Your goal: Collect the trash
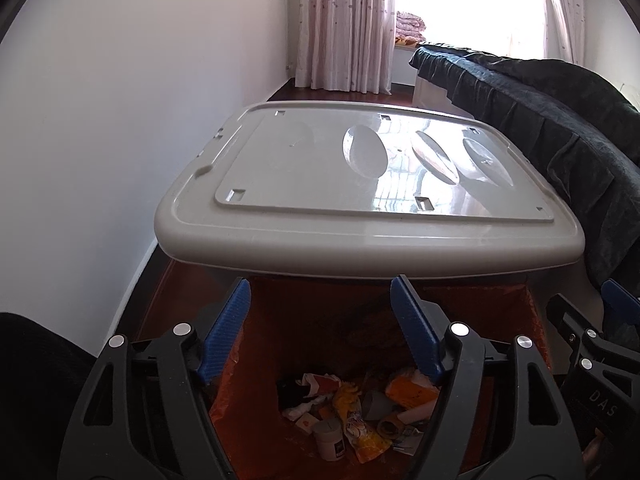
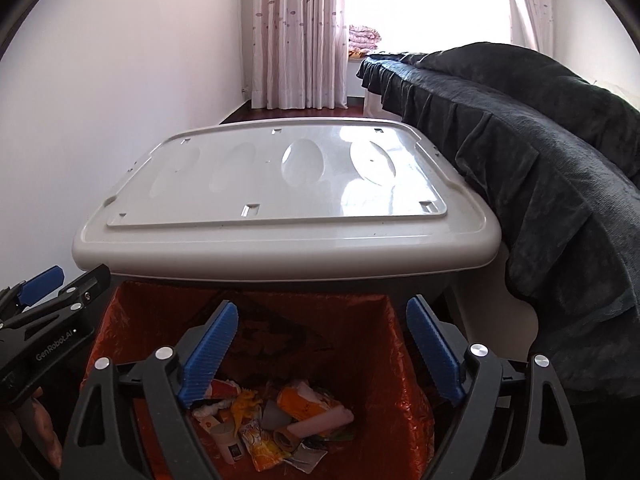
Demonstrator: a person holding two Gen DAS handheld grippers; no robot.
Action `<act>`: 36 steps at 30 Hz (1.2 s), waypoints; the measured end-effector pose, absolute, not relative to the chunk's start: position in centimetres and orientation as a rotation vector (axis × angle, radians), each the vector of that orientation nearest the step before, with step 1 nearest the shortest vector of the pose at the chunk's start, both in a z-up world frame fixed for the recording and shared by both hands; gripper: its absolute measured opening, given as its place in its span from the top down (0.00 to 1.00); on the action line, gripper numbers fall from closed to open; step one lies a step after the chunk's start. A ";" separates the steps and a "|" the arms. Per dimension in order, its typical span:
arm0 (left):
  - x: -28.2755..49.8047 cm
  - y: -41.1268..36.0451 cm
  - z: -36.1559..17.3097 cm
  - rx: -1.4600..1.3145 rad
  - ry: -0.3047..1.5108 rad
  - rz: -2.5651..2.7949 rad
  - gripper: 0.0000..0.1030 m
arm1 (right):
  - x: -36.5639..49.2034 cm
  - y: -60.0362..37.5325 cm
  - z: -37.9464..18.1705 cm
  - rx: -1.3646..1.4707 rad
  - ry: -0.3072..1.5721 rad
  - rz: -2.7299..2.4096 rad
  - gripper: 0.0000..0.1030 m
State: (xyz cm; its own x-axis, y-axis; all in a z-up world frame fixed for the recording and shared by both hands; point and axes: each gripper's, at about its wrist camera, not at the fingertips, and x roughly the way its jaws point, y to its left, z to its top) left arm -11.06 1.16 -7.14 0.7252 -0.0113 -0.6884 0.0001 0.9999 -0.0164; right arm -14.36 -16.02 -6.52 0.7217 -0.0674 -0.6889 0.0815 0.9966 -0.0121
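Trash (image 1: 352, 416) was seen from the left wrist at the bottom of the orange-lined bin (image 1: 532, 320), under the left gripper (image 1: 320, 300), whose jaws were spread and empty. From the right wrist, the right gripper (image 2: 322, 320) was likewise wide and empty over the bin; a clean release is best confirmed before withdrawal.

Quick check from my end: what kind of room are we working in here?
Most likely a bedroom in a home. A bed under a dark blanket runs along the right, patterned curtains hang at a bright window, and folded bedding sits on the sill. An orange-lined trash bin stands below.
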 end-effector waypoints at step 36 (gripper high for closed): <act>-8.4 2.1 -2.9 -0.049 0.681 -0.001 0.11 | -14.4 -13.1 -3.6 -0.207 0.577 -0.080 0.08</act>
State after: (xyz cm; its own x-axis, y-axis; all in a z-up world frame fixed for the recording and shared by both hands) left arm -8.39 2.11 -2.87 0.7768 -0.0168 -0.6295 -0.0153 0.9988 -0.0456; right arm -14.44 -13.13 -3.58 0.8357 -0.1330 -0.5329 0.0176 0.9762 -0.2160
